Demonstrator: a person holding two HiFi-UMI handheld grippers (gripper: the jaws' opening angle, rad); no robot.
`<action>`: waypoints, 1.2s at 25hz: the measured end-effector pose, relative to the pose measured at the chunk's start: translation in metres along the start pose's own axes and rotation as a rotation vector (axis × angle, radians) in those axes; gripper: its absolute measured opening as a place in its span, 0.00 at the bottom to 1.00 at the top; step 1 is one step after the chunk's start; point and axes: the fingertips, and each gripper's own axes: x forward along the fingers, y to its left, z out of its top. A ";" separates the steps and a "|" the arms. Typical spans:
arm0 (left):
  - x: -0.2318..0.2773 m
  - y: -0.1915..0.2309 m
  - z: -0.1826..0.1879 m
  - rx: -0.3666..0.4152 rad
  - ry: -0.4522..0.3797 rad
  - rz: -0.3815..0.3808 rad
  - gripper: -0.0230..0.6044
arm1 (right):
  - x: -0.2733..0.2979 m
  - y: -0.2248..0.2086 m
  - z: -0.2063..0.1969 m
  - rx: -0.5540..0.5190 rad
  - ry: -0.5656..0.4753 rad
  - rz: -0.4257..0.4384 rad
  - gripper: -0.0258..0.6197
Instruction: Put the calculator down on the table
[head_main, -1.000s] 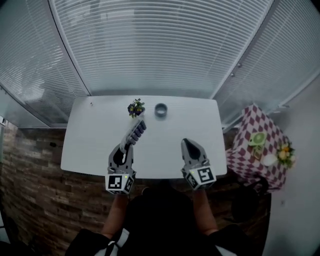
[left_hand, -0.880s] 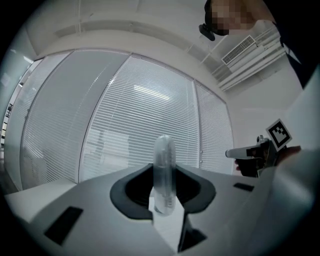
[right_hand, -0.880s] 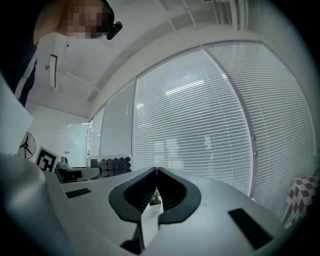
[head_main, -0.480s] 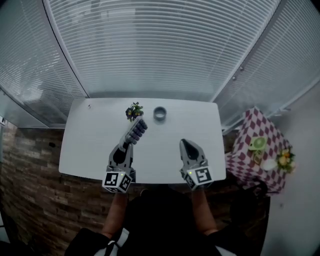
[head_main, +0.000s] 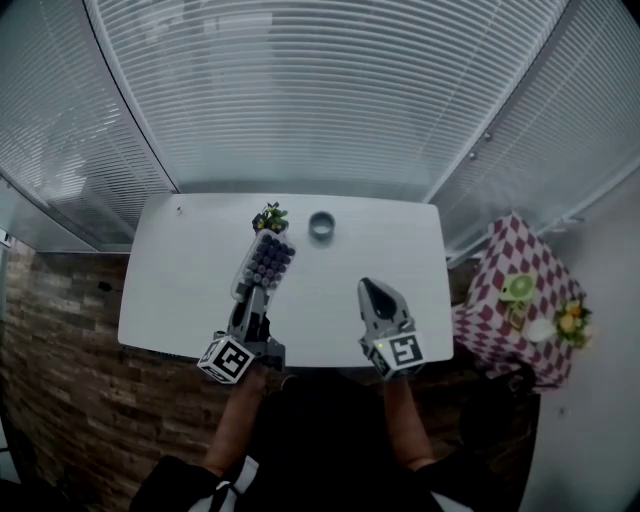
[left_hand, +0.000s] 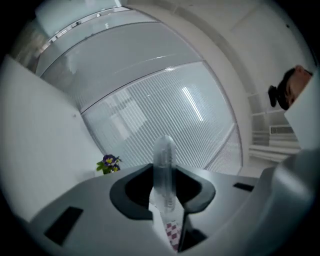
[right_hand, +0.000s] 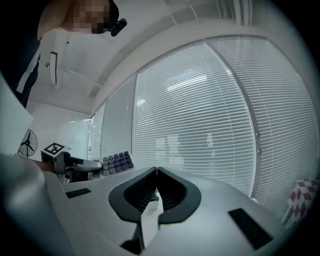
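In the head view the calculator, a clear-cased slab with dark round keys, hangs flat over the white table with its keys facing up. My left gripper is shut on its near end. Seen from the left gripper view, the calculator stands edge-on between the jaws of that gripper. My right gripper hovers over the table's front right, shut and holding nothing; its jaws meet in the right gripper view. That view also shows the calculator off to the left.
A small potted flower and a grey round cup stand near the table's far edge, just beyond the calculator. A table with a checked cloth stands to the right. Window blinds surround the far side.
My left gripper has rolled, turning the calculator from nearly edge-on to keys up, and has shifted slightly left and lower. The right gripper has barely moved.
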 end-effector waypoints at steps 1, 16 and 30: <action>0.001 -0.001 -0.001 -0.095 -0.001 -0.002 0.19 | 0.001 0.001 0.001 0.003 -0.002 0.005 0.05; 0.012 0.024 -0.032 -0.425 0.005 0.039 0.19 | 0.001 -0.003 0.001 -0.020 -0.002 0.030 0.05; 0.047 0.099 -0.088 -0.577 0.005 0.208 0.19 | 0.004 0.001 0.001 0.007 -0.019 0.076 0.05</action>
